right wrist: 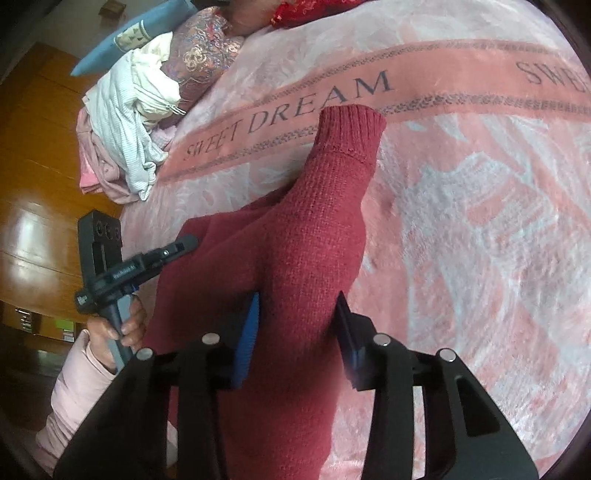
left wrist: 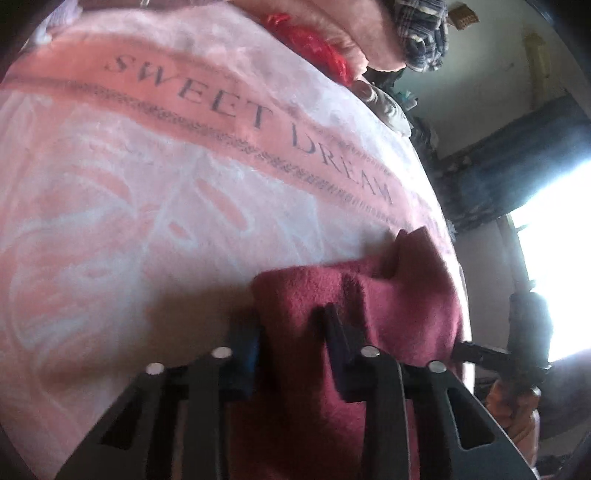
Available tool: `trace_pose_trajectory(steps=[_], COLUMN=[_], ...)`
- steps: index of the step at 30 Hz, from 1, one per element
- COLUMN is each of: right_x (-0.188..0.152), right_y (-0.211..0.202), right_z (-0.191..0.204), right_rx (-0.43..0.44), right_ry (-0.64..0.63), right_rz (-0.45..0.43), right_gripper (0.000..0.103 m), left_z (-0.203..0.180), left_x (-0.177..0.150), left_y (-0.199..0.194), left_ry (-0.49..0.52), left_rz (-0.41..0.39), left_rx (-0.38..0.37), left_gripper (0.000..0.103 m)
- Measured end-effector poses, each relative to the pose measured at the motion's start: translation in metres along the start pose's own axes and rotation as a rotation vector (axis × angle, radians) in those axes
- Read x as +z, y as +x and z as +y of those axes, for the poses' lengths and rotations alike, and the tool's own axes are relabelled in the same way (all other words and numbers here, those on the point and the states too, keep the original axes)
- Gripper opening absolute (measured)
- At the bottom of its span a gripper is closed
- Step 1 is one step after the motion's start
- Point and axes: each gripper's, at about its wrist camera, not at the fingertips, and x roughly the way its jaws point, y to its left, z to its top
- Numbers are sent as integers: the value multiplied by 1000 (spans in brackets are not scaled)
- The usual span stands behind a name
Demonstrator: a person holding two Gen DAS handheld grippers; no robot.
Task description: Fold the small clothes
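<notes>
A dark red knit sweater [right wrist: 325, 206] lies bunched on a pink "SWEET DREAM" blanket [right wrist: 480, 184], its ribbed cuff [right wrist: 351, 118] pointing toward the far side. My right gripper [right wrist: 297, 306] is shut on a thick fold of the sleeve, and the knit fills the gap between the pads. In the left wrist view my left gripper [left wrist: 290, 321] is shut on another fold of the sweater [left wrist: 388, 295], near the blanket's [left wrist: 147, 184] edge. The left gripper [right wrist: 184, 243] also shows in the right wrist view, held by a hand in a pink sleeve.
A heap of white and pink clothes [right wrist: 125, 122] and patterned pillows [right wrist: 207, 55] lie at the bed's far left corner. Glossy wooden floor [right wrist: 37, 221] runs beside the bed. Red cloth [left wrist: 314, 40] and plaid fabric [left wrist: 424, 29] sit at the far end, by a bright window [left wrist: 554, 258].
</notes>
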Motion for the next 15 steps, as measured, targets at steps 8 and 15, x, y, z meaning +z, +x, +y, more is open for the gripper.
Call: trace_pose_trajectory(steps=[8,15], right_x=[0,1], right_y=[5,6], right_z=[3,4], right_rx=[-9,-51], right_ry=[-21,0], right_rz=[-11,-4], right_gripper=[36,53], left_z=[-2,8], left_x=[-13,-13], left_y=[-42,-11], left_ry=[87,30], left_rz=[-210,-108], left_rx=[35,94], left_gripper=[10,18])
